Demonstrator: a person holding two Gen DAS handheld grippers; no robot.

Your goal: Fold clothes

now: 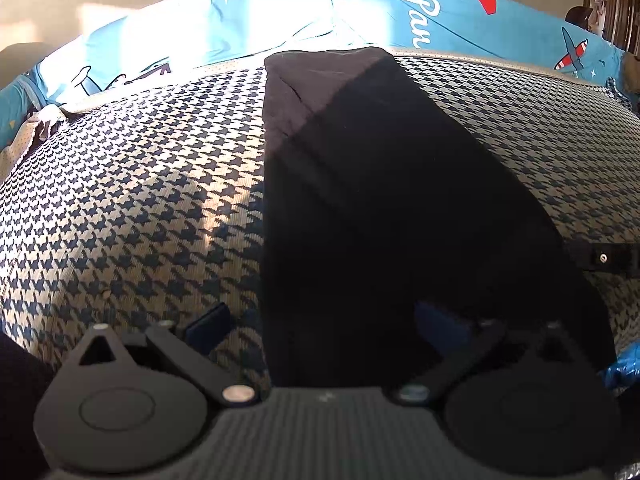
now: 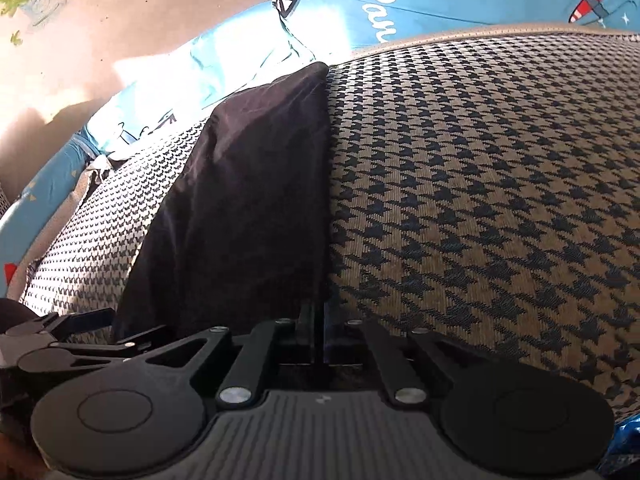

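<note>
A black garment (image 1: 360,184) lies folded into a long strip on the houndstooth cover (image 1: 132,200), running away from me. My left gripper (image 1: 324,320) is open at the strip's near end, its left finger on the cover and its right finger over the dark cloth. In the right wrist view the same black garment (image 2: 244,200) lies left of centre. My right gripper (image 2: 320,332) is shut on its near right edge, low against the houndstooth cover (image 2: 480,200). The left gripper (image 2: 60,336) shows at the garment's near left corner.
A blue printed bedsheet (image 1: 460,16) with planes and lettering lies bunched behind the cover, partly in bright sunlight. A beige wall (image 2: 140,20) rises behind it. Part of the right gripper (image 1: 604,258) shows at the right edge. Blue plastic (image 1: 618,372) peeks out at lower right.
</note>
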